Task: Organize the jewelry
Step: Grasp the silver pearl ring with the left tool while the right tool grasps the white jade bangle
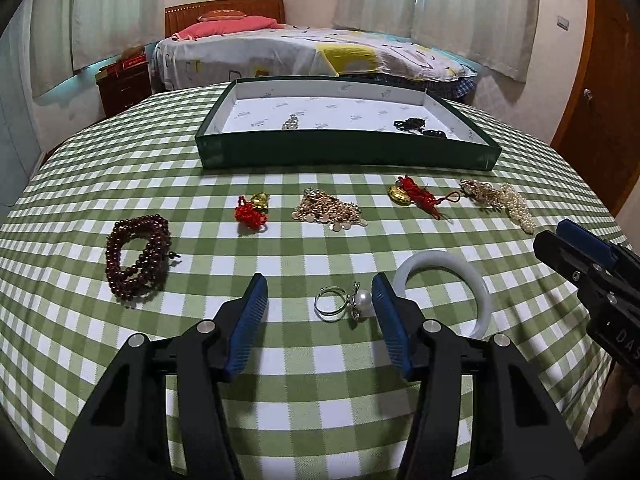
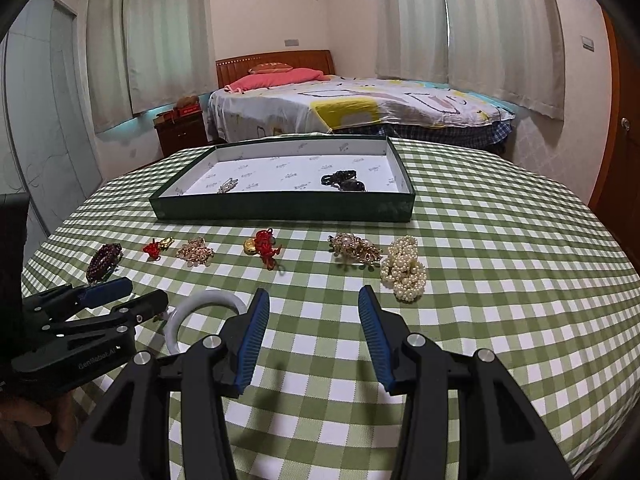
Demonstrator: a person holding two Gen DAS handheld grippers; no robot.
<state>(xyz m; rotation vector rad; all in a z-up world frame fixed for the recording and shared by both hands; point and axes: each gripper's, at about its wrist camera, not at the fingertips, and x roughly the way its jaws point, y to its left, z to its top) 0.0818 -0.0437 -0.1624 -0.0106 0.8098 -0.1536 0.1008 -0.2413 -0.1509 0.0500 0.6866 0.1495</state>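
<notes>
Silver pearl-set ring (image 1: 343, 303) flat on green-and-white checked tablecloth (image 1: 320, 380), between the spread fingers of left gripper (image 1: 320, 294), pearl just beside the right-hand pad, nothing clamped. White round bangle (image 1: 442, 290) just to the right. Further out: dark red bead bracelet (image 1: 138, 258), gold chain heap (image 1: 330, 210), white pearl cluster (image 2: 404, 272). Beyond, dark green shallow box (image 1: 344, 152) holding 2 pieces. Right gripper (image 2: 314, 304) wide open, empty, above bare cloth near the pearls.
</notes>
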